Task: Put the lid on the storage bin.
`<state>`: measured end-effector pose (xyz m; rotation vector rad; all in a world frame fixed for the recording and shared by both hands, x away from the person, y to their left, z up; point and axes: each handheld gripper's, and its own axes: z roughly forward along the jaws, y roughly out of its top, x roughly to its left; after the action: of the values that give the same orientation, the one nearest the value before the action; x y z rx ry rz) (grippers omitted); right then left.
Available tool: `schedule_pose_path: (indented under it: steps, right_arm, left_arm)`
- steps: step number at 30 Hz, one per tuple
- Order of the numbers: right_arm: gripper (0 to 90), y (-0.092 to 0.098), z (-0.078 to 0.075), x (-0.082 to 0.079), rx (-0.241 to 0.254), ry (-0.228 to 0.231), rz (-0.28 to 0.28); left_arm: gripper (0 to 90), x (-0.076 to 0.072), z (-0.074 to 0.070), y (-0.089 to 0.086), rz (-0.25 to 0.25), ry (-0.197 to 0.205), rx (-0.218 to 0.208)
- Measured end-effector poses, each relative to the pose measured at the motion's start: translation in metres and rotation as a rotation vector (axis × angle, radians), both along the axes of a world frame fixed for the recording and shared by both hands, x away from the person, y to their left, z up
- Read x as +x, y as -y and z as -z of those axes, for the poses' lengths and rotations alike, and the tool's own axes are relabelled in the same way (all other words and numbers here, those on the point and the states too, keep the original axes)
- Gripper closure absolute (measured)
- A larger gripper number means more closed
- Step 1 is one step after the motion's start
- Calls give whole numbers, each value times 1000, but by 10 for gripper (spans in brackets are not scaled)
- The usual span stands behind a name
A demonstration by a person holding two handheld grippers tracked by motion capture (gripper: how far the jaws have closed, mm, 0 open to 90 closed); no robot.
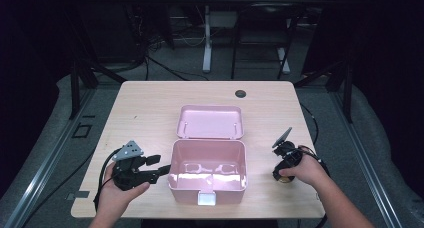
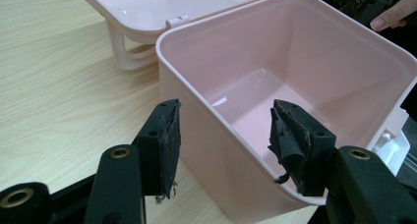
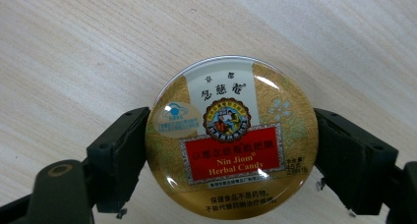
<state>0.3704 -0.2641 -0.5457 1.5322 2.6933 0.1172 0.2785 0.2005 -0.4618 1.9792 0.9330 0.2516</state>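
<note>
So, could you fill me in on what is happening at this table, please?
A person is working with two tools at a wooden table. The left hand-held gripper straddles the near wall of an open pink box, one jaw outside and one inside, not pressing on it. The right hand-held gripper sits around a round herbal candy tin lying flat on the table, jaws at its sides. The box looks empty and its lid lies folded back.

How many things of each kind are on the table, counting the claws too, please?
Pink box with its open lid: 1
Round candy tin: 1
Claws, left claw and right claw: 2
Total: 4
</note>
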Motion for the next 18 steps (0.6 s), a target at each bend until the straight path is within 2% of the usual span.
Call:
schedule_pose_path:
  steps: [18]
  right_arm:
    - [190, 0, 3, 2, -5, -18, 16]
  left_arm:
    - [453, 0, 1, 1, 3, -3, 4]
